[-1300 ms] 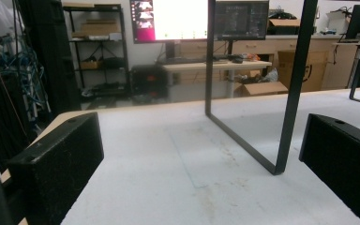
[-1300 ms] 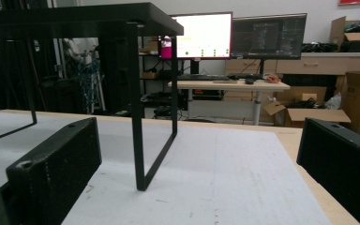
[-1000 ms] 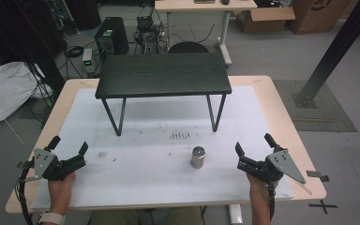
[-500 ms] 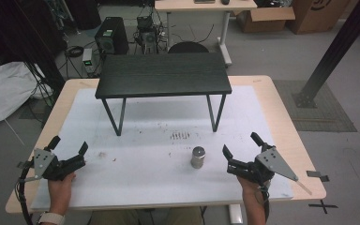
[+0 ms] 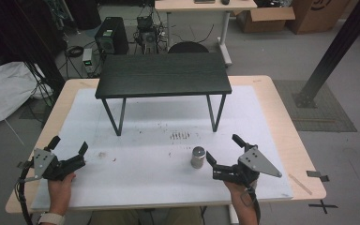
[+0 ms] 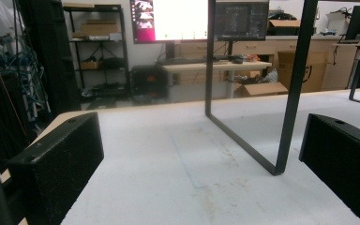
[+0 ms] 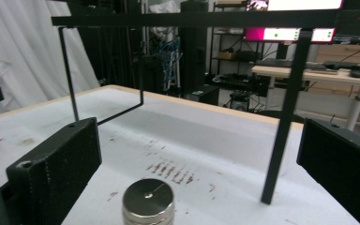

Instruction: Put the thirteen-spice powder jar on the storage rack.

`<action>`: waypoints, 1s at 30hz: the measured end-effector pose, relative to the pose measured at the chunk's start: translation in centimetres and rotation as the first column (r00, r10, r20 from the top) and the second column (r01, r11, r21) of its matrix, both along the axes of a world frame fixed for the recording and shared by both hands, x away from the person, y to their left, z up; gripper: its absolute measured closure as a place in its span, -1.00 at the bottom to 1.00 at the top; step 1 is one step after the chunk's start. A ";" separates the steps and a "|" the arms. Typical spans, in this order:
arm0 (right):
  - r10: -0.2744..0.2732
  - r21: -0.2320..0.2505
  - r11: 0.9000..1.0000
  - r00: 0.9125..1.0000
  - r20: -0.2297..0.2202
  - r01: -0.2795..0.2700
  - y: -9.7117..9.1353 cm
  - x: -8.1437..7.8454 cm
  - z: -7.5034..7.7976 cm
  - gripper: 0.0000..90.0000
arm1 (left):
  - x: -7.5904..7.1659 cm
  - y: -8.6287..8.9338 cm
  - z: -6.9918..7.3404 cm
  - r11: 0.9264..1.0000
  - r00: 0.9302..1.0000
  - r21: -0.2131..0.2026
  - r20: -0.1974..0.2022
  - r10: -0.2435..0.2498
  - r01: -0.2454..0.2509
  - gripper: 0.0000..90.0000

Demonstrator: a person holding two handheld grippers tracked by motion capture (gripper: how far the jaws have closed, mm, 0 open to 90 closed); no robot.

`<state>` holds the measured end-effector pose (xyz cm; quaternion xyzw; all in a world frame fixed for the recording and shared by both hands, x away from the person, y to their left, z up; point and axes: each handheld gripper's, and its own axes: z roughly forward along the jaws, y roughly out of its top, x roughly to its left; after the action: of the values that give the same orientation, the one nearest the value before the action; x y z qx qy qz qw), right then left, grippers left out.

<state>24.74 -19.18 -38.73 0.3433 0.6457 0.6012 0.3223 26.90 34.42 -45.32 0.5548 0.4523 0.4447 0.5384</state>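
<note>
A small metal cylinder (image 5: 198, 157) stands upright on the white mat, near the front right. My right gripper (image 5: 225, 149) is open just to its right, its left jaw close beside the cylinder without touching it. In the right gripper view the cylinder (image 7: 148, 200) sits low between the two black jaws, nearer the left one, and my right gripper (image 7: 197, 164) holds nothing. My left gripper (image 5: 68, 145) rests open near the front left corner of the mat. In the left gripper view my left gripper (image 6: 201, 159) has only bare mat between its jaws.
A low black table (image 5: 163, 74) on thin metal legs stands at the back middle of the mat (image 5: 159, 140). Its leg (image 6: 290, 89) rises ahead of the left gripper. Dark smudges (image 5: 179, 136) mark the mat. The wooden tabletop edge (image 5: 304, 154) borders the mat.
My right gripper has moved left toward the metal cylinder, from the right edge of the mat to just beside it. The left gripper has stayed still.
</note>
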 end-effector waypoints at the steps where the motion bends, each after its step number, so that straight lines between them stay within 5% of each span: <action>1: 0.006 -0.003 1.000 1.000 -0.004 -0.006 0.2 0.0 -0.1 -1.00 | 0.0 0.0 0.0 1.000 1.000 0.000 0.000 0.000 0.000 -0.99; 14: 0.077 -0.048 0.996 0.994 -0.075 -0.080 2.3 0.5 -1.6 -1.00 | 0.0 0.0 0.0 1.000 1.000 0.000 -0.001 0.000 0.000 -0.99; 30: 0.068 -0.083 0.993 0.982 -0.179 -0.084 3.8 2.3 -4.4 -0.99 | 0.0 0.0 0.0 1.000 1.000 -0.002 0.000 0.000 0.000 -0.99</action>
<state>27.05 -15.41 -43.15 0.3549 0.7107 0.5508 0.2560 26.93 34.40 -45.32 0.5543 0.4528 0.4441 0.5389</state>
